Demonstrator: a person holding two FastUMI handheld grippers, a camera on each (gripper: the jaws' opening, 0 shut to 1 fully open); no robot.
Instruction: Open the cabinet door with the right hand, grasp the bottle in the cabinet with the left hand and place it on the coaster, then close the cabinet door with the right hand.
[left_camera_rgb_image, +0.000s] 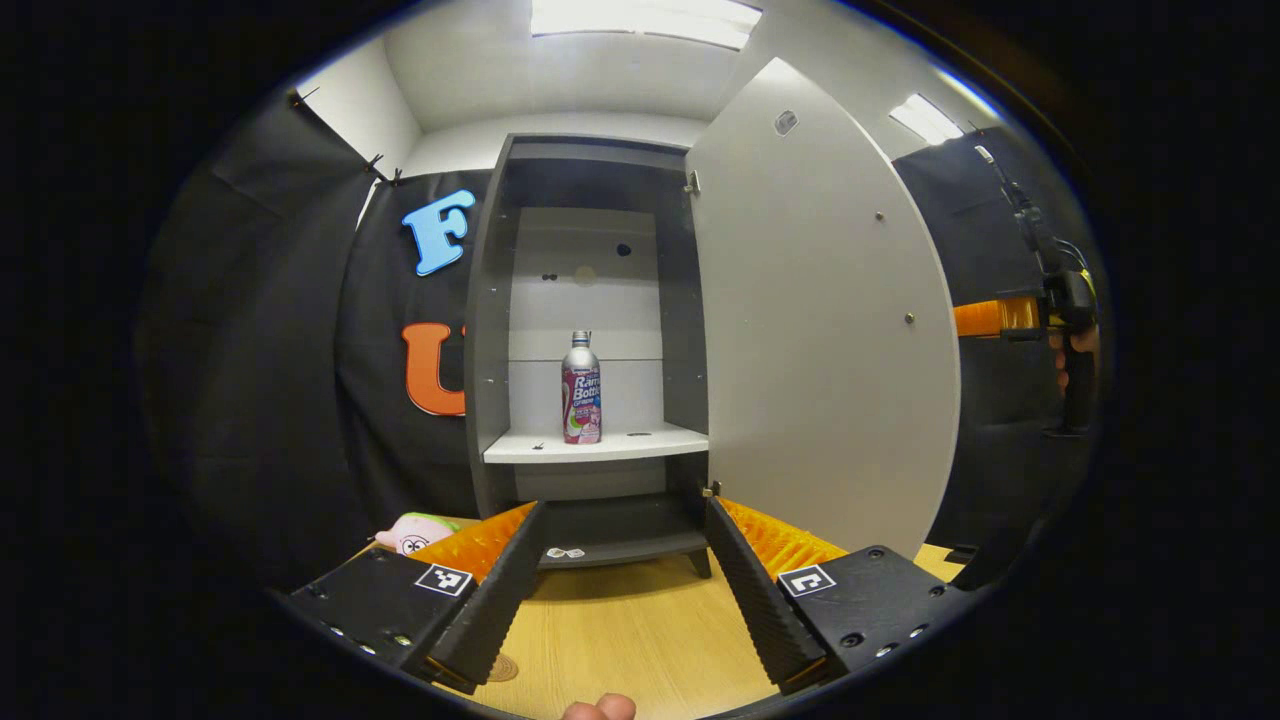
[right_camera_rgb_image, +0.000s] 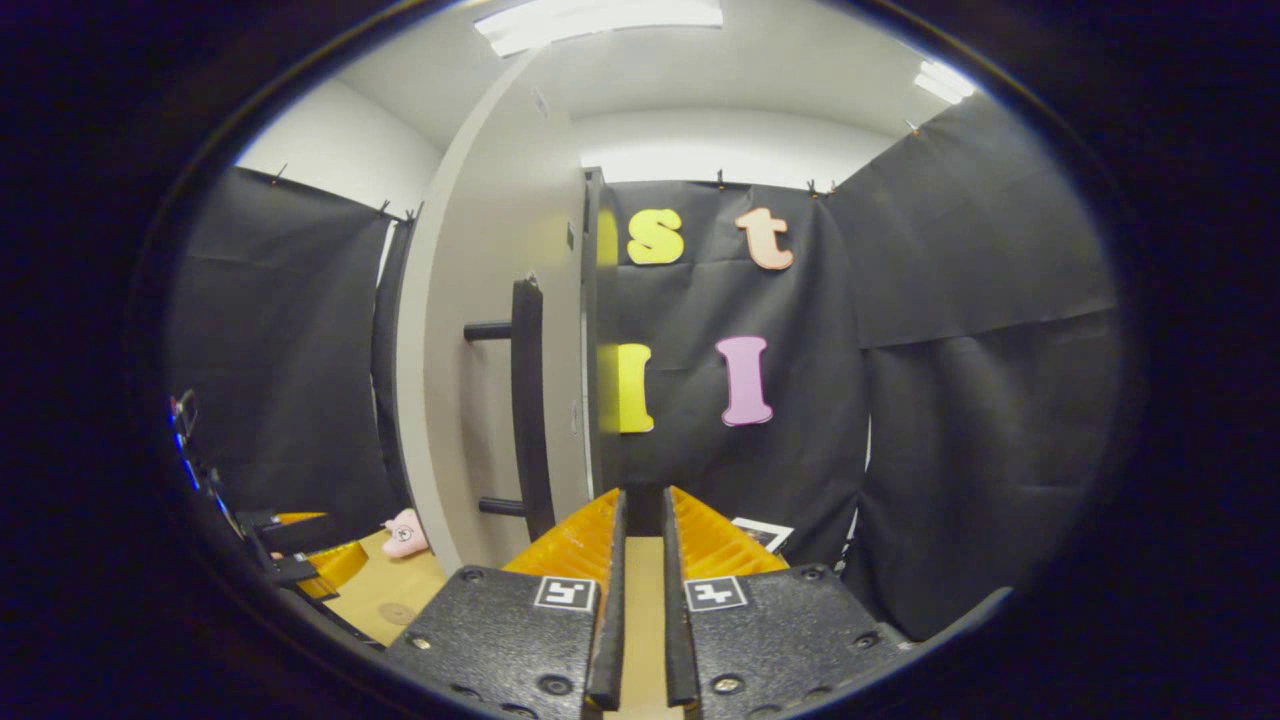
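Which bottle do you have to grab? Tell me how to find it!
Look for the tall grey cabinet with its door swung open. On its white middle shelf one bottle stands upright. It has a silver top and a pink and white label, and nothing else stands beside it.

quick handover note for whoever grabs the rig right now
Left gripper: open, empty, over the table, facing the cabinet.
Right gripper: nearly shut, holding nothing, beside the door's edge, off the handle.
Bottle: upright on the middle shelf.
Coaster: on the table, bare.
Done: door open.
Left: grasp the bottle with the left gripper, set it on the coaster, close the door with the right.
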